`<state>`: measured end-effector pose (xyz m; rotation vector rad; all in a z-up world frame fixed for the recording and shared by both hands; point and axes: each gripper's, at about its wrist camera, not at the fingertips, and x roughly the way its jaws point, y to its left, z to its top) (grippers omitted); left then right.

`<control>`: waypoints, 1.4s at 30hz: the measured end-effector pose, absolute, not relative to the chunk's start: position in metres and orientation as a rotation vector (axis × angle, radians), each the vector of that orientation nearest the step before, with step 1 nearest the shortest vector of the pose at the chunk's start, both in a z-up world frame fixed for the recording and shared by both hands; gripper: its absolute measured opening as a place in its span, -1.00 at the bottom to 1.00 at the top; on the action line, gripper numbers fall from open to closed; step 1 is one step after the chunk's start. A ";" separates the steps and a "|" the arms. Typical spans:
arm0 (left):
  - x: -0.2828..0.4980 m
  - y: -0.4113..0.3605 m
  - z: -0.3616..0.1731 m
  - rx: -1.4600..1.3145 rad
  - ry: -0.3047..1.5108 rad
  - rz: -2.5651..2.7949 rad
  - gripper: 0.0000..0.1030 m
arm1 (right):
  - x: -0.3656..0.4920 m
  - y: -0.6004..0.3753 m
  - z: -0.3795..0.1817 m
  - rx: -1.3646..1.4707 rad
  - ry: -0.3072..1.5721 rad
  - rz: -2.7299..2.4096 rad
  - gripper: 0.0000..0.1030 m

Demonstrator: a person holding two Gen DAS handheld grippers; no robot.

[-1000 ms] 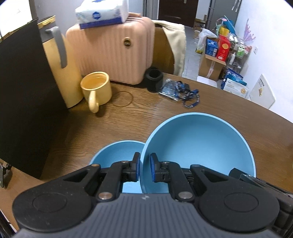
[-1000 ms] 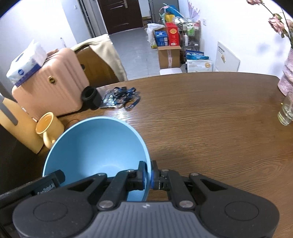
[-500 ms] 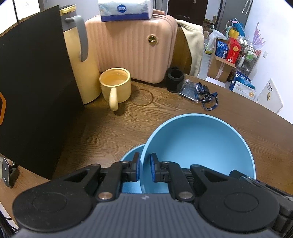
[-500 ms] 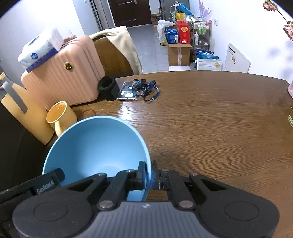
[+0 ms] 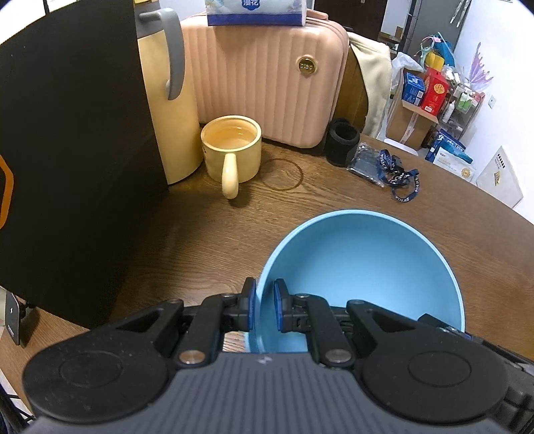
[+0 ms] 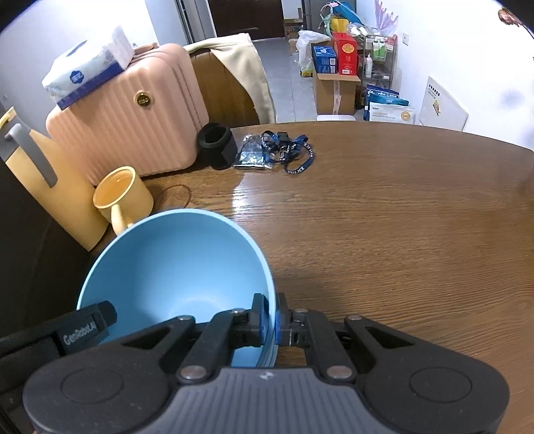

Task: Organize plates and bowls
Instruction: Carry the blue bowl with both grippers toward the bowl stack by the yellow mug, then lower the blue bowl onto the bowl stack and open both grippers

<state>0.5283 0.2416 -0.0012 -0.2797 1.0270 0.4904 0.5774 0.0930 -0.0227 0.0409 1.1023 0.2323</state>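
Carrying blue bowl (image 5: 360, 267): left hand-held gripper (image 5: 265, 308) and right hand-held gripper (image 6: 271, 320) clamped its rim; next, set-down on bench (image 6: 400, 233), mug (image 5: 232, 152) at 11 o'clock.

I count one blue bowl (image 5: 363, 267) in front of me, and two grippers on it: my left gripper (image 5: 264, 308) and my right gripper (image 6: 269, 318). On the table (image 6: 400, 233) I count one yellow mug (image 5: 232, 152), one tall yellow jug (image 5: 170, 110) with a grey handle, one black cylinder (image 5: 342, 142) and one bundle of blue lanyards (image 5: 397, 175). Behind them I count one pink suitcase (image 5: 263, 83) and one tissue pack (image 5: 255, 11) on top. One black panel (image 5: 73, 150) stands at my left.
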 end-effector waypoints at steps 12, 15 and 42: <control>0.530 0.252 -0.022 -0.244 1.047 0.467 -0.76 | 0.574 0.111 -0.042 -0.001 1.098 0.223 -0.88; 0.529 0.253 -0.028 -0.234 1.052 0.453 -0.76 | 0.573 0.113 -0.045 -0.020 1.092 0.219 -0.88; 0.526 0.254 -0.056 -0.189 1.033 0.361 -0.76 | 0.557 0.113 -0.068 -0.038 1.016 0.203 -0.78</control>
